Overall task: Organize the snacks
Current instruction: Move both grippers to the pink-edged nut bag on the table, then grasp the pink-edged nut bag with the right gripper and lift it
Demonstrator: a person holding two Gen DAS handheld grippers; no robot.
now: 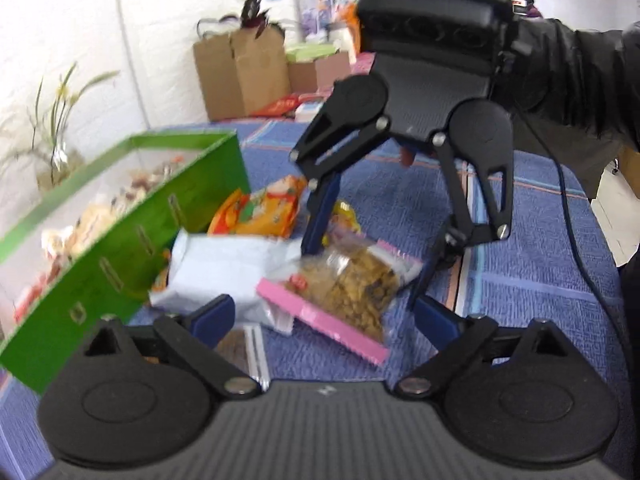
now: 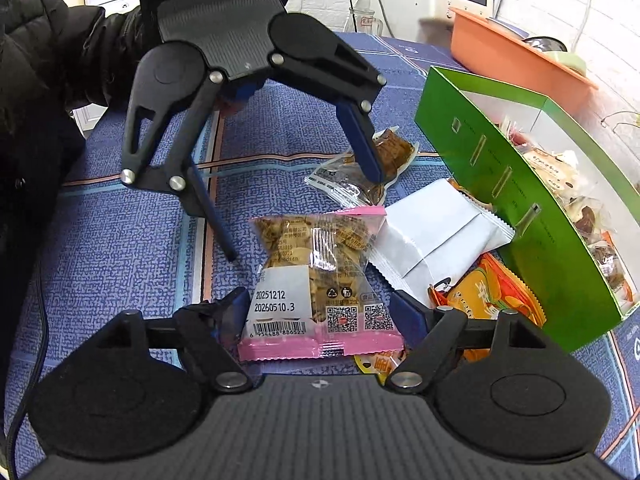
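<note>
Both grippers are matte black, ribbed grey deck, round pivot discs, silver screws at the linkages, blue fingers [image 2: 362, 148]. A black cable [image 1: 576, 240] trails off one. Black puffy jacket sleeve [image 2: 44, 40] behind.

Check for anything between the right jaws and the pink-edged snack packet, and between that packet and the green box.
Nothing blocks the right gripper: the pink-edged packet already lies between its open jaws. On the way to the green box, a white packet and an orange packet lie on the cloth, so the packet would probably need lifting over them.
</note>
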